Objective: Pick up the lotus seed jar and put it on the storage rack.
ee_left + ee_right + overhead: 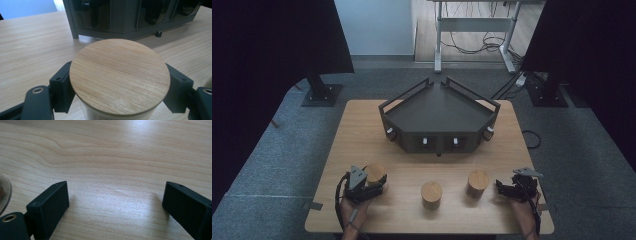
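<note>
The bamboo-lidded jar (119, 77) sits at the counter's (362, 130) near-left corner, clamped in the left hand-held gripper (371, 184), right hand-held gripper (117, 207) open and idle, though a low grip could let it tip on lifting.

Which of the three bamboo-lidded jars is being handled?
Start at the dark grey angular rack on the light wooden table. Three round jars stand in a row before it. It is the leftmost bamboo-lidded jar, the one clamped in the left tongs.
</note>
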Demonstrator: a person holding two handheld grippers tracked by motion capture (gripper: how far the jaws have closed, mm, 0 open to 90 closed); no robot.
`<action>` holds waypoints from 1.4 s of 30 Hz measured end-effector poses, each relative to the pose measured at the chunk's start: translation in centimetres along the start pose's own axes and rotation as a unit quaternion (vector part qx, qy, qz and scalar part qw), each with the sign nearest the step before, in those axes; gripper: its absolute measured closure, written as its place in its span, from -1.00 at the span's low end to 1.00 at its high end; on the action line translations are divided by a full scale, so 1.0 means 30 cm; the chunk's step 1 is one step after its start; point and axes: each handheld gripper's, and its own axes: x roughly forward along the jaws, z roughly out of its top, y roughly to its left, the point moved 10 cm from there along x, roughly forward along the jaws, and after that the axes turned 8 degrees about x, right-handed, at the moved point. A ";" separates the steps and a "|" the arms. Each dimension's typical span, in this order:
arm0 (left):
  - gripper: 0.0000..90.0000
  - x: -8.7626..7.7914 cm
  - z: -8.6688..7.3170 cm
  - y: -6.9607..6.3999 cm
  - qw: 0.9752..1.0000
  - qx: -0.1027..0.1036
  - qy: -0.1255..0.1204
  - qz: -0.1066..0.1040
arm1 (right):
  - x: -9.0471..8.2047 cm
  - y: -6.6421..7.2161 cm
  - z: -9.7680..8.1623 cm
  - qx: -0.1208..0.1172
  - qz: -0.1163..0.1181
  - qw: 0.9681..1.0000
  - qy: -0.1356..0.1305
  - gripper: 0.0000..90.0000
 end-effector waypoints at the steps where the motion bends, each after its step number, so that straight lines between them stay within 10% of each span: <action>1: -0.44 0.000 0.001 0.001 1.000 0.000 0.000 0.000 | 0.000 0.000 0.000 0.000 0.000 1.000 0.000 -0.86; 42: -0.44 0.011 0.130 -0.002 1.000 0.009 -0.015 -0.017 | 0.000 0.002 0.000 -0.001 0.001 1.000 0.000 -0.86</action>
